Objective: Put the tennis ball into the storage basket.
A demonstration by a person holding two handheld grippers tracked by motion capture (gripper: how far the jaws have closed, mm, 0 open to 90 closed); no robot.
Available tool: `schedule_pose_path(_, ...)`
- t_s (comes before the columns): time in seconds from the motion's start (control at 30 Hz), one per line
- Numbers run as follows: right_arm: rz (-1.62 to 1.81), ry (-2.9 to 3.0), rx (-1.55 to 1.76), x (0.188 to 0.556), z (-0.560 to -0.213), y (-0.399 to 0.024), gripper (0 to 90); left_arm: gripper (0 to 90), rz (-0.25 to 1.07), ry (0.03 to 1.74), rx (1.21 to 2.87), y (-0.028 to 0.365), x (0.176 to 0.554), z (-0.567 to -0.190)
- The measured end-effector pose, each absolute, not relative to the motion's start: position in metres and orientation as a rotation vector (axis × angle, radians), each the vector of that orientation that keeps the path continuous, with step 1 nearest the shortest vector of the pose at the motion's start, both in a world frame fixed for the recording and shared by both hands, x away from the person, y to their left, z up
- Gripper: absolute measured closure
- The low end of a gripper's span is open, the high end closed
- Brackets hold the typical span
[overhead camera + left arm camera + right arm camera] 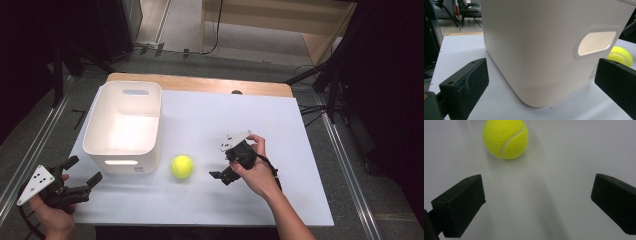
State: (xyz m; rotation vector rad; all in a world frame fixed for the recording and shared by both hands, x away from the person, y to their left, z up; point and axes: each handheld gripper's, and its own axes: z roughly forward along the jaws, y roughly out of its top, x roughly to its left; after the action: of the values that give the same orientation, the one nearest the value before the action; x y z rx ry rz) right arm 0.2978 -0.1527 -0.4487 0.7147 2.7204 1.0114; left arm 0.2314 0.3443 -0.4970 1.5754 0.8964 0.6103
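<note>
A yellow tennis ball lies on the white table top, just right of a white plastic bin. My right gripper is a short way to the ball's right and points at it. In the right gripper view its jaws stand wide open with nothing between them, and the ball is ahead, off to the left. My left gripper is at the table's near left corner, open and empty. It faces the bin's corner, and the ball peeks out past the bin.
The bin has a handle slot in its near wall and looks empty inside. A wooden strip runs along the table's far edge. Dark stands and cables crowd the floor around the table, and metal rails run along both sides.
</note>
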Motion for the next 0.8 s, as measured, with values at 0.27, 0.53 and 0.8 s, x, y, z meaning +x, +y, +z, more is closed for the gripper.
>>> schedule_pose_path(0.27,0.978,2.735,0.698,0.301,-0.450,-0.142,0.0,0.0,0.609,0.895,1.574,0.344,0.231,-0.497)
schedule_pose_path(0.53,0.962,2.760,0.658,0.304,-0.450,-0.128,0.0,0.0,0.610,0.894,1.577,0.344,0.231,-0.497)
schedule_pose_path(0.8,0.939,2.791,0.637,0.306,-0.451,-0.116,0.0,0.0,0.608,0.893,1.577,0.344,0.231,-0.497)
